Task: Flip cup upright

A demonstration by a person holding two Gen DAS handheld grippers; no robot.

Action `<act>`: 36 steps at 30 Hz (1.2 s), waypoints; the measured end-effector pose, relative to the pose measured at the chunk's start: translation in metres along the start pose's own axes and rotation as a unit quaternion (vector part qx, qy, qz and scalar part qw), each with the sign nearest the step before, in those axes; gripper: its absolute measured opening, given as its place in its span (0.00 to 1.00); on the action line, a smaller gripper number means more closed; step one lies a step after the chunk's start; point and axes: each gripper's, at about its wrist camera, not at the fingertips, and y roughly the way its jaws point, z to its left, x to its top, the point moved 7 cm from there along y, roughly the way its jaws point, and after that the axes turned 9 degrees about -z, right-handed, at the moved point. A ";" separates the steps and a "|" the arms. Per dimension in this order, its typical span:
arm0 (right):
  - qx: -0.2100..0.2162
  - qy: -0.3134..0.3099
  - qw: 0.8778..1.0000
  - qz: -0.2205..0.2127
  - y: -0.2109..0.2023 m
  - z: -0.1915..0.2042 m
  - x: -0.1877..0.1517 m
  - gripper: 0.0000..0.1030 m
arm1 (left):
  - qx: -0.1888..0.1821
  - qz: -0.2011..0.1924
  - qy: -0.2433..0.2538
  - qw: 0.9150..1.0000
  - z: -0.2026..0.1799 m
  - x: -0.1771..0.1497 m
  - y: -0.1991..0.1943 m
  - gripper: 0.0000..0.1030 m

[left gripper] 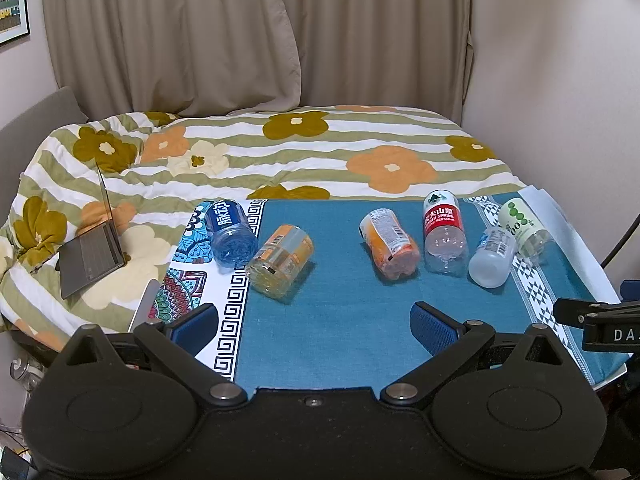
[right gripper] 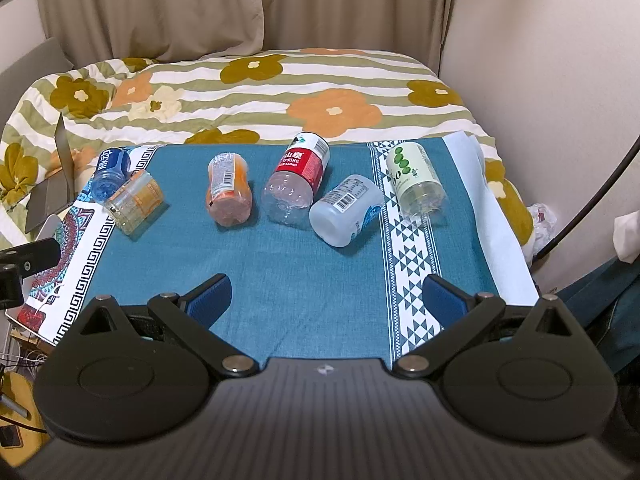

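Several cut-bottle cups lie on their sides in a row across the far half of the blue cloth table (left gripper: 340, 300). From left: a blue-label cup (left gripper: 230, 232), a yellow-orange cup (left gripper: 280, 258), an orange cup (left gripper: 390, 244), a red-label cup (left gripper: 444, 232), a white cup (left gripper: 492, 256) and a green-dot cup (left gripper: 524, 226). The same row shows in the right wrist view: blue (right gripper: 110, 174), yellow-orange (right gripper: 134, 202), orange (right gripper: 228, 188), red (right gripper: 298, 178), white (right gripper: 346, 210), green-dot (right gripper: 416, 178). My left gripper (left gripper: 316, 330) is open and empty, near the table's front. My right gripper (right gripper: 328, 300) is open and empty too.
A bed with a flowered quilt (left gripper: 280, 152) lies behind the table. An open laptop (left gripper: 94, 248) rests on the quilt at the left. The right gripper's body (left gripper: 600, 320) shows at the right edge of the left wrist view. A wall (right gripper: 540, 60) stands at the right.
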 end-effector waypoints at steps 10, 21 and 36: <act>0.003 0.000 1.000 0.003 0.000 -0.002 0.001 1.00 | 0.002 0.008 -0.003 1.000 -0.005 0.003 -0.001 1.00; 0.013 -0.005 1.000 0.011 0.002 -0.015 0.012 1.00 | 0.011 0.012 -0.017 1.000 -0.019 0.011 0.002 1.00; 0.026 -0.008 1.000 0.009 0.026 -0.050 0.035 1.00 | 0.020 0.016 -0.034 0.999 -0.048 0.035 0.029 1.00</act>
